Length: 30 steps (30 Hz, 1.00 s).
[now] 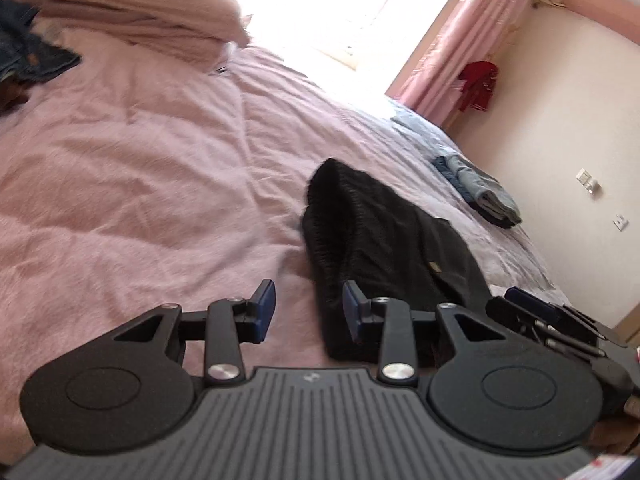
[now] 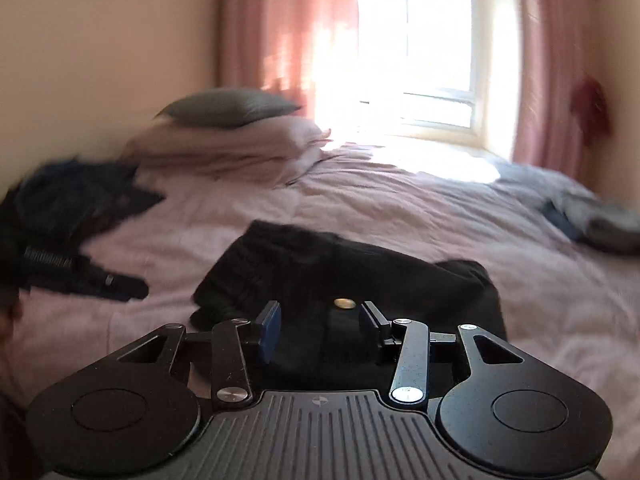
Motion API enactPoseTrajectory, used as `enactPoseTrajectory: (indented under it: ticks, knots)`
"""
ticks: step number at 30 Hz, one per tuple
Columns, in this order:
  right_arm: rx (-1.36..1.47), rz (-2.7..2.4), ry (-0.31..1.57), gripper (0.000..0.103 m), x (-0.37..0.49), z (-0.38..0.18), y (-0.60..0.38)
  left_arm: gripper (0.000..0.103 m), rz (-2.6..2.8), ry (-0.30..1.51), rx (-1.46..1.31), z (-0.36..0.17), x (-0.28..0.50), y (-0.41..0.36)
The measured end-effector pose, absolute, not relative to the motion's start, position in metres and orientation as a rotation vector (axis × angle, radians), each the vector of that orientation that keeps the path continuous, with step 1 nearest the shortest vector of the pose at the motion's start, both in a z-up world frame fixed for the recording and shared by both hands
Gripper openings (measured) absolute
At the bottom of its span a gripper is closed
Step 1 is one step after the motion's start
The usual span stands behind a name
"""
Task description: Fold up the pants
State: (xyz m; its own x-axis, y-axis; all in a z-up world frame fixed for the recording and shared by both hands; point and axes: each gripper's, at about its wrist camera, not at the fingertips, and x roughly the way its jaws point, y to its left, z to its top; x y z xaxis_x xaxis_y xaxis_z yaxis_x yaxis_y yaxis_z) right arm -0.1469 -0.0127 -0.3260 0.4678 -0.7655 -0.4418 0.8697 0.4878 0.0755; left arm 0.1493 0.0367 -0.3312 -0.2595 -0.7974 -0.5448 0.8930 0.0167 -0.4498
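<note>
Black pants [image 1: 384, 236] lie folded in a compact bundle on the pink bed [image 1: 140, 184]. A small brass tag [image 2: 345, 303] shows on the cloth. My left gripper [image 1: 309, 312] is open at the bundle's near left edge, with its right pad [image 1: 352, 314] over the cloth and nothing gripped. In the right wrist view the pants [image 2: 352, 268] lie straight ahead. My right gripper [image 2: 320, 324] hovers open just above their near end. The right gripper [image 1: 528, 302] also appears at the far right of the left wrist view. The left gripper [image 2: 120, 282] shows at the left of the right wrist view.
A loose pile of dark blue clothes [image 2: 72, 200] lies at the bed's far left. A grey pillow [image 2: 228, 108] sits on folded pink blankets [image 2: 224, 152] near the window [image 2: 416, 52]. Folded jeans [image 1: 484, 192] are stacked at the bed's right edge by the wall.
</note>
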Motion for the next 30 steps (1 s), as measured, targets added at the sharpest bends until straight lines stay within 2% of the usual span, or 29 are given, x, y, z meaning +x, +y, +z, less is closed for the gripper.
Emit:
enactPoseTrajectory:
  ticks: [2, 4, 8, 10, 12, 15, 16, 18, 19, 20, 23, 30]
  knots:
    - [0.439, -1.104, 0.323, 0.023, -0.172, -0.323, -0.024, 0.03, -1.676, 0.807, 0.179, -0.319, 0.126, 0.024]
    - [0.517, -1.135, 0.282, 0.019, -0.192, -0.328, -0.031, 0.028, -1.737, 0.721, 0.219, -0.309, 0.099, 0.009]
    - [0.602, -1.149, 0.36, 0.019, -0.204, -0.349, -0.045, 0.024, -1.702, 0.629, 0.399, -0.32, 0.06, -0.025]
    - [0.616, -1.132, 0.42, 0.019, -0.202, -0.364, -0.049, 0.013, -1.599, 0.644, 0.535, -0.346, 0.051, -0.04]
    - [0.584, -1.104, 0.441, 0.019, -0.201, -0.358, -0.047, 0.014, -1.596, 0.651, 0.509, -0.357, 0.057, -0.033]
    - [0.576, -1.087, 0.401, 0.019, -0.212, -0.343, -0.055, 0.013, -1.593, 0.691, 0.457, -0.345, 0.068, -0.03]
    - [0.569, -1.099, 0.382, 0.019, -0.217, -0.338, -0.06, 0.014, -1.605, 0.709, 0.414, -0.337, 0.073, -0.033]
    - [0.562, -1.135, 0.352, 0.019, -0.228, -0.331, -0.073, 0.023, -1.613, 0.718, 0.342, -0.322, 0.082, -0.042]
    - [0.567, -1.157, 0.346, 0.019, -0.233, -0.333, -0.084, 0.032, -1.6, 0.71, 0.328, -0.317, 0.084, -0.049]
    - [0.574, -1.179, 0.344, 0.019, -0.237, -0.333, -0.094, 0.034, -1.581, 0.703, 0.325, -0.314, 0.087, -0.058]
    - [0.585, -1.21, 0.333, 0.02, -0.248, -0.334, -0.122, 0.034, -1.532, 0.722, 0.334, -0.313, 0.095, -0.084]
    - [0.614, -1.187, 0.311, 0.02, -0.259, -0.338, -0.186, 0.032, -1.565, 0.92, 0.224, -0.332, 0.114, -0.124]
